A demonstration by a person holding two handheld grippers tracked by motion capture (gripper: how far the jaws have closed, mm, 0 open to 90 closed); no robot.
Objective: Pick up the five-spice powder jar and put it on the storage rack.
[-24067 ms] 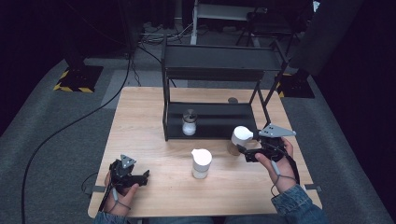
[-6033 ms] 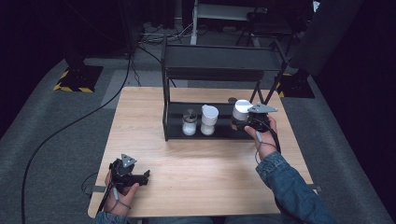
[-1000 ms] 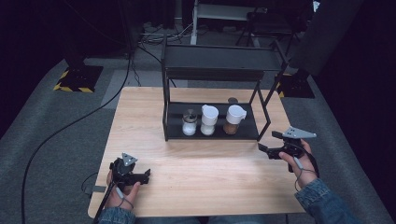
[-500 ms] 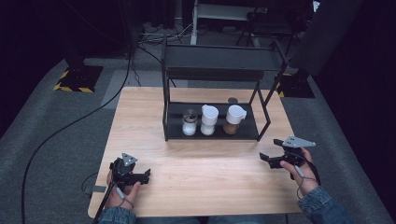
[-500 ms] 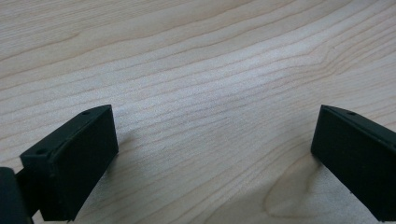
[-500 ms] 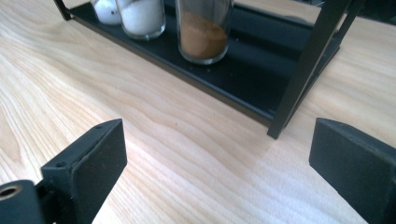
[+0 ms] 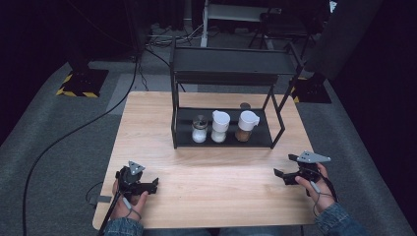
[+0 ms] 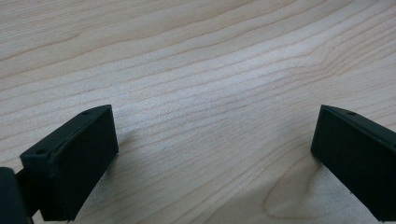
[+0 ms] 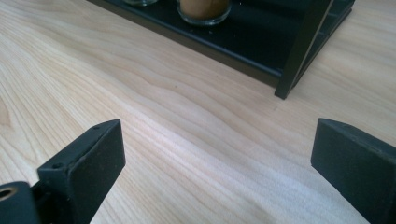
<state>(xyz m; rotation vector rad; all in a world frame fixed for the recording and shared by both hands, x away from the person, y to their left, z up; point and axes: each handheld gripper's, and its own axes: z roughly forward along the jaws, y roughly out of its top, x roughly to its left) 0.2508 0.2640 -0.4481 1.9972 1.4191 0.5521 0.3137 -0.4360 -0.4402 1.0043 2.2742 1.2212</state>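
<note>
1. Now 3 jars stand in a row on the lower shelf of the black rack (image 7: 223, 142) near the tabletop's far edge; the brown-filled jar (image 7: 244, 127) is rightmost.
2. From the right gripper (image 7: 287, 173), near the right edge, that jar lies ahead and to the left, well apart; its jaws, just opened, are spread on nothing.
3. Farther off, the left gripper (image 7: 153, 184) rests spread by the near-left corner.
</note>
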